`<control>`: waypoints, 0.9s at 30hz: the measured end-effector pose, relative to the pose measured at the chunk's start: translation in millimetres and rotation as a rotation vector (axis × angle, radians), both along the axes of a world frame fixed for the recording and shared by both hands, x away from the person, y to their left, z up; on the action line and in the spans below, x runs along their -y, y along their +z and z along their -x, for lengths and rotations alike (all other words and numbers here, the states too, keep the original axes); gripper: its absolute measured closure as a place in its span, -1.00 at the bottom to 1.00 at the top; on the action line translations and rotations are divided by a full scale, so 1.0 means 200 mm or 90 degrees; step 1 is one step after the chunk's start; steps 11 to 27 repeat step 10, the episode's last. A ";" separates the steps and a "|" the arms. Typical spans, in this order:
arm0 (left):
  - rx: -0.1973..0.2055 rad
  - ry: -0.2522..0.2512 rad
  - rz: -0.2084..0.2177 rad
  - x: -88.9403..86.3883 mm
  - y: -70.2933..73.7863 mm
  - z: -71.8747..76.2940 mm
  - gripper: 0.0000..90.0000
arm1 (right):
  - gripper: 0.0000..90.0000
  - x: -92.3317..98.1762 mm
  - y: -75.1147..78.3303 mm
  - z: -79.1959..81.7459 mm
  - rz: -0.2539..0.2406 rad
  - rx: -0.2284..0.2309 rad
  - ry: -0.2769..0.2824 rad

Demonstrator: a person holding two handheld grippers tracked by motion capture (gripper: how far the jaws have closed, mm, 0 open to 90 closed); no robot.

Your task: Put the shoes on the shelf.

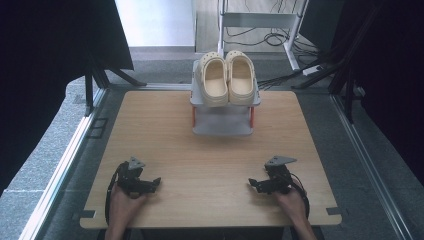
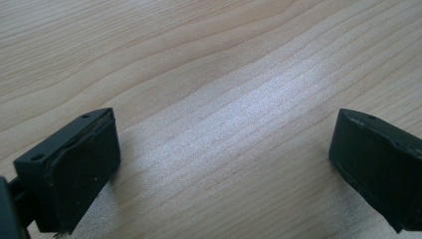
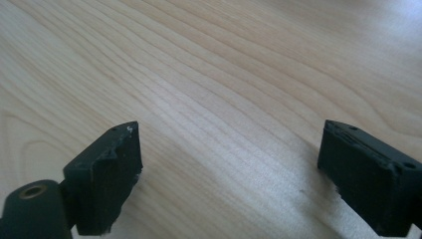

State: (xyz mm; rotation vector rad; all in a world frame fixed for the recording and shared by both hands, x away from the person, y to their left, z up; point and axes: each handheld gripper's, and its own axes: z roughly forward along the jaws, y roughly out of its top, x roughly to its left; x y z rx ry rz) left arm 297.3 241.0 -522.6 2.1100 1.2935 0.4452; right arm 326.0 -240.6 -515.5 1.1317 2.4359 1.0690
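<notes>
Clogs point(image 1: 227, 78): a cream pair, side by side on the top tier of a small grey shoe rack point(image 1: 223, 124), toes pointing away from the person; the two touch or nearly touch along their inner edges.
Shoe rack: stands at the far middle of the bench point(image 1: 165, 125), two tiers with short orange posts between them, lower tier bare.
Left gripper point(image 1: 152, 183): low over the near left part of the bench, held in the person's left hand point(image 1: 122, 202), tips pointing inward toward the middle; well apart from the clogs.
Left jaws: spread wide in the left gripper view point(image 2: 224, 154), only wood grain between the black pads, nothing gripped.
Right gripper point(image 1: 254, 184): low over the near right part, in the right hand point(image 1: 292, 200), tips pointing inward, facing the left one across a bare stretch of wood.
Right jaws: standing wide apart in the right gripper view point(image 3: 229, 159), bare wood between them, holding nothing.
Cables: a black one trails from each gripper along the wrist.
</notes>
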 end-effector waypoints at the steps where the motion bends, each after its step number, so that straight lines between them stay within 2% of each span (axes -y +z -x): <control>1: 0.000 0.000 0.000 0.00 0.00 0.00 -1.00 | -0.80 -0.01 -0.01 0.00 0.007 0.012 -0.002; 4: 0.000 0.000 0.000 0.00 0.00 0.00 -1.00 | -0.86 -0.03 -0.01 0.02 0.038 0.026 0.002; 27: 0.000 -0.001 0.000 0.00 0.00 0.00 -1.00 | -0.86 -0.03 -0.02 0.02 0.038 0.026 0.000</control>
